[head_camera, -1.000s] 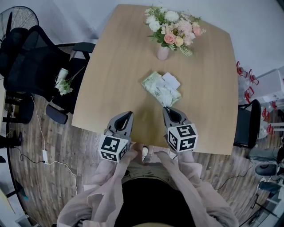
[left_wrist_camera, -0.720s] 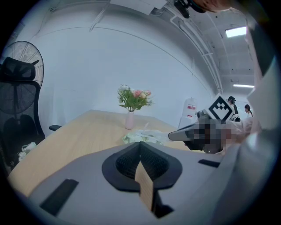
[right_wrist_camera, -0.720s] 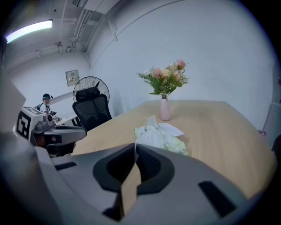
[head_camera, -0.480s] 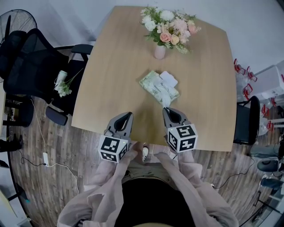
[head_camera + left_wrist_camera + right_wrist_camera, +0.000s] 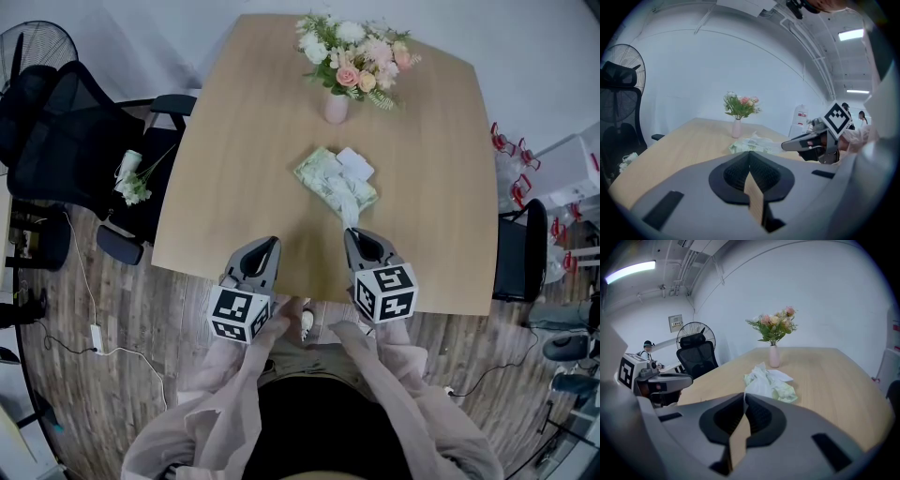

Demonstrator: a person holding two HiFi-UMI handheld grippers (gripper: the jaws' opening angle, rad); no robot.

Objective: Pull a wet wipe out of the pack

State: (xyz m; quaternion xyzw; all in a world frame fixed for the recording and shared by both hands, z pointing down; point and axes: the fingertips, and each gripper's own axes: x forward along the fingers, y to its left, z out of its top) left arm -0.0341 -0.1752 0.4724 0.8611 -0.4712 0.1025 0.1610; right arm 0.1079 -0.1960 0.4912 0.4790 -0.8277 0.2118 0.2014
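**Wipe pinched at the tip, pack mid-counter**

Holds both grippers side by side over the near edge of the counter (image 5: 225,187), noses tipped a little downward and aimed at the far side. Shows the left gripper (image 5: 273,241) with fingers pressed together on nothing, well apart from the wet wipe pack (image 5: 322,174). Pinches the end of a white wet wipe (image 5: 348,208) in the right gripper (image 5: 350,232), fingers closed on it, the sheet running from there back into the pack. Finds the pale green pack lying flat mid-counter, near a pink vase of flowers (image 5: 336,106). Bears black-and-white square patterns on each marker cube (image 5: 384,292). Print on the pack too small to read.
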